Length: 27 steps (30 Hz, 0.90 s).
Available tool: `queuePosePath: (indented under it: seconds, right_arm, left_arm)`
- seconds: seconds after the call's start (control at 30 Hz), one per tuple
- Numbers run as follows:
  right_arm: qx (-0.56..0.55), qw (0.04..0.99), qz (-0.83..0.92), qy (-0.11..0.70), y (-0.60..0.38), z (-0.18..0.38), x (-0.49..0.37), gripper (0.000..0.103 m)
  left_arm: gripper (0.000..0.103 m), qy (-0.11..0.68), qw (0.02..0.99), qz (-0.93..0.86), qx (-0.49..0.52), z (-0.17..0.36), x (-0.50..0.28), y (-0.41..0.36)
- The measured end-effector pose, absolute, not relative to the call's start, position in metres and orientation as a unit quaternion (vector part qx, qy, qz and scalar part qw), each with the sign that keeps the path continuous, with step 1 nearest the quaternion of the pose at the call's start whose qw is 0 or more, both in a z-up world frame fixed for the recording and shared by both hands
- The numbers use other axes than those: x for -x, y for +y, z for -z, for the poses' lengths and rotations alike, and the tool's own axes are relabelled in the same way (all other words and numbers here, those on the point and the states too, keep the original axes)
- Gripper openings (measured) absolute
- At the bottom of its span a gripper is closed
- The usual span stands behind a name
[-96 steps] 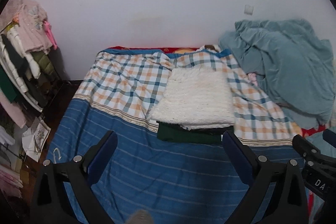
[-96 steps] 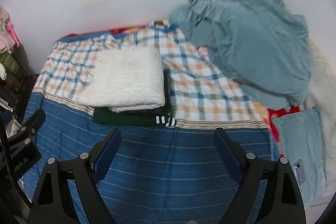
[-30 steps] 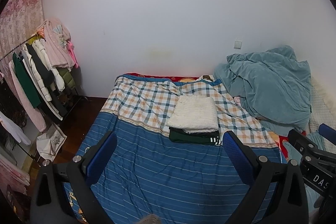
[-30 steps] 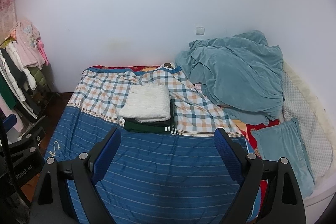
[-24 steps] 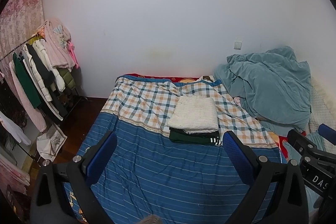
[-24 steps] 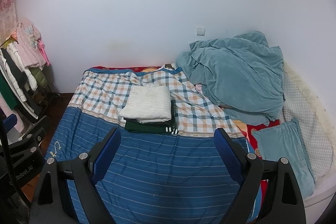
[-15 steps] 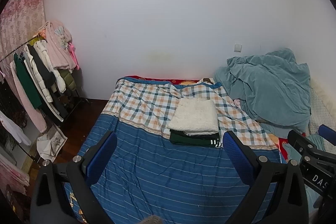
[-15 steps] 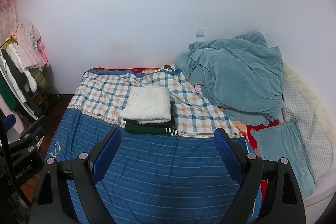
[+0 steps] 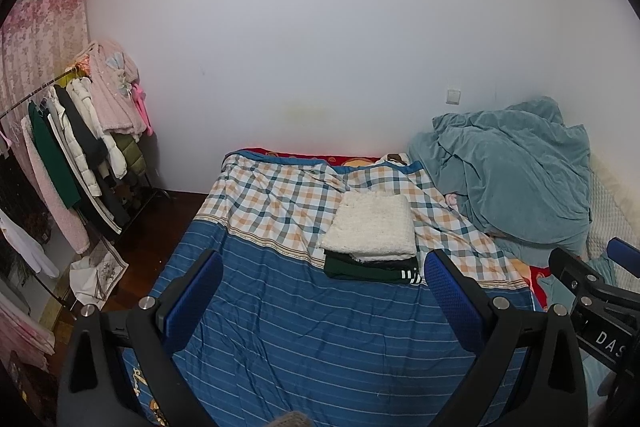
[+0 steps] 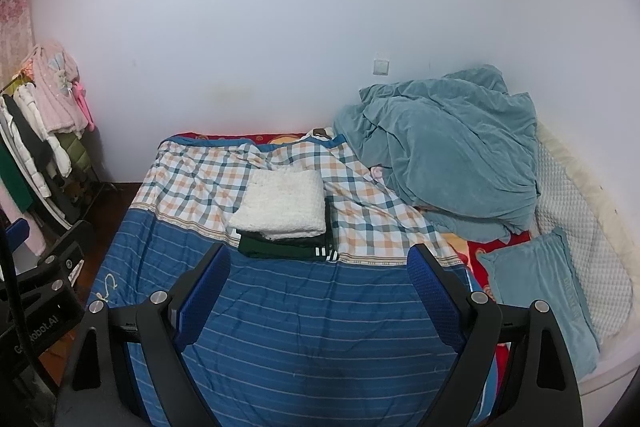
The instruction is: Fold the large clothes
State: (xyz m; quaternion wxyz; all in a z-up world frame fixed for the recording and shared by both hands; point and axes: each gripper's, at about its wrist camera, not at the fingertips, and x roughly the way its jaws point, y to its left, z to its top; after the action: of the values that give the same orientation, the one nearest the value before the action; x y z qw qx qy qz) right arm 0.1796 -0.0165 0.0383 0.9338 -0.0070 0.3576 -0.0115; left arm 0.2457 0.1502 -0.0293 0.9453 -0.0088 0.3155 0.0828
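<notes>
A folded white fluffy garment (image 9: 372,227) (image 10: 282,205) lies on top of a folded dark green garment (image 9: 368,269) (image 10: 280,247) with white stripes, stacked mid-bed on the blue-striped and plaid cover (image 9: 304,327) (image 10: 312,339). My left gripper (image 9: 322,287) is open and empty, held back above the near part of the bed. My right gripper (image 10: 318,279) is likewise open with nothing between its fingers. Both are well short of the stack. The right gripper's body (image 9: 592,307) shows at the left view's right edge; the left gripper's body (image 10: 36,299) shows at the right view's left edge.
A crumpled teal blanket (image 9: 516,179) (image 10: 444,155) is heaped at the bed's far right by the wall. A teal pillow (image 10: 540,291) and white quilted padding (image 10: 580,219) lie on the right. A rack of hanging clothes (image 9: 72,155) stands left of the bed over dark floor.
Both grippers have drawn far back from the stack since the earliest frames, so the whole bed and room came into view. Over the last second the views barely shift.
</notes>
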Motion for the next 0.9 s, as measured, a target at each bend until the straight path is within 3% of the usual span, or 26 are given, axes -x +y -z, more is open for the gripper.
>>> queuePosePath:
  seconds: [0.9]
  right_arm:
    - [0.005,0.935,0.020,0.353,-0.015,-0.047,-0.174,0.091]
  left_arm:
    - [0.103,0.318,0.945,-0.082,0.010,0.027,-0.250,0.148]
